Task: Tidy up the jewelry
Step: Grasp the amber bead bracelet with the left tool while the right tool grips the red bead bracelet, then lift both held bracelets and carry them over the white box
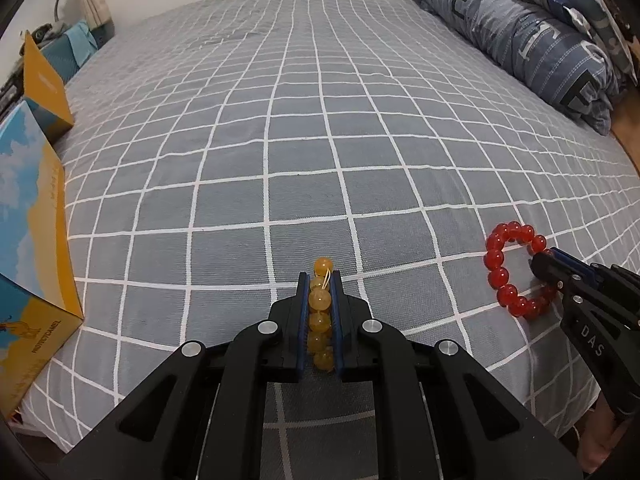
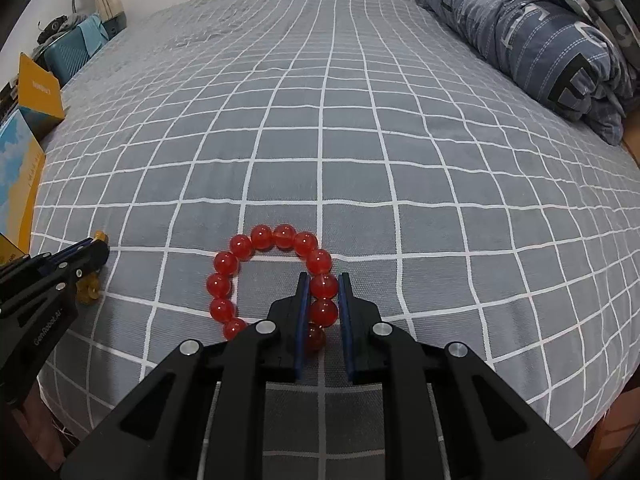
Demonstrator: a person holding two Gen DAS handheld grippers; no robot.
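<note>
My left gripper [image 1: 320, 280] is shut on a yellow bead bracelet [image 1: 321, 304], whose beads line up edge-on between the blue pads; it also shows in the right wrist view [image 2: 89, 290]. My right gripper [image 2: 323, 280] is shut on one side of a red bead bracelet [image 2: 256, 276], whose loop lies to the left on the grey checked bedsheet [image 2: 360, 140]. In the left wrist view the red bracelet [image 1: 508, 276] and right gripper [image 1: 538, 262] sit at the far right. The left gripper [image 2: 96, 246] sits at the far left of the right wrist view.
A blue and yellow box [image 1: 28, 240] stands at the bed's left edge, with an open orange-lidded box [image 1: 44, 80] behind it. A rolled blue quilt [image 1: 528, 36] lies along the right side. The bed's front edge is just under both grippers.
</note>
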